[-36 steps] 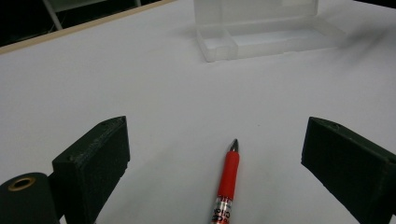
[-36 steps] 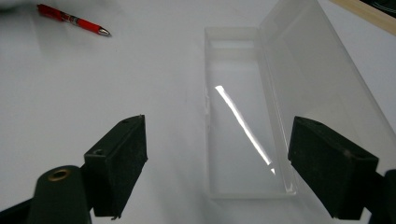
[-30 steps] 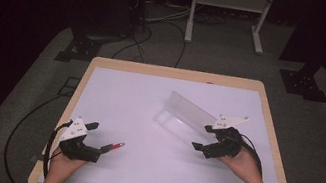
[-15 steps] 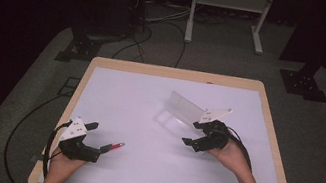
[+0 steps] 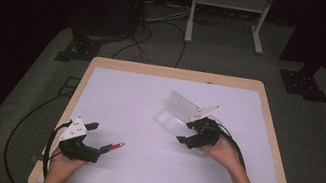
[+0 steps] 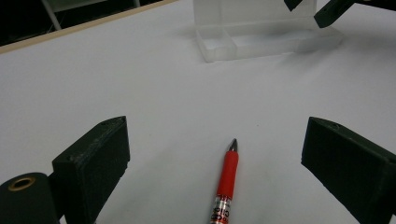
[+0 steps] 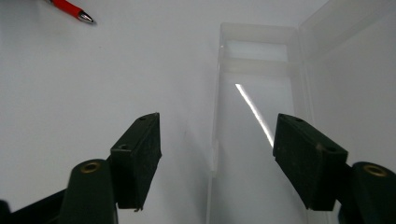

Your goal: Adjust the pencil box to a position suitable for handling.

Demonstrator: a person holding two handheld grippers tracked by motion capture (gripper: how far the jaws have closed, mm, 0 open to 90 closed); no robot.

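Observation:
A red pen (image 6: 227,172) lies on the white table (image 5: 139,97), its tip pointing away, between the wide-open jaws of my left gripper (image 6: 218,126); neither pad touches it. In the high view the left gripper (image 5: 99,139) rests near the front left with the pen (image 5: 113,146) at its tips. A clear plastic box (image 5: 166,120) with its lid (image 5: 181,105) standing open sits at mid-right. My right gripper (image 5: 186,132) is at its near end. Its jaws have just been closing and straddle the box's side wall (image 7: 215,140), one over the table, one over the tray, pressing nothing.
The table has a wooden rim (image 5: 271,156). On the dark floor behind it lie cables (image 5: 146,32), and a metal stand (image 5: 226,11) stands there. A cable (image 5: 235,147) trails from the right gripper along the forearm.
The right hand has moved left and a little down, up to the open box, and its jaws have narrowed. The left gripper and the pen have stayed put.

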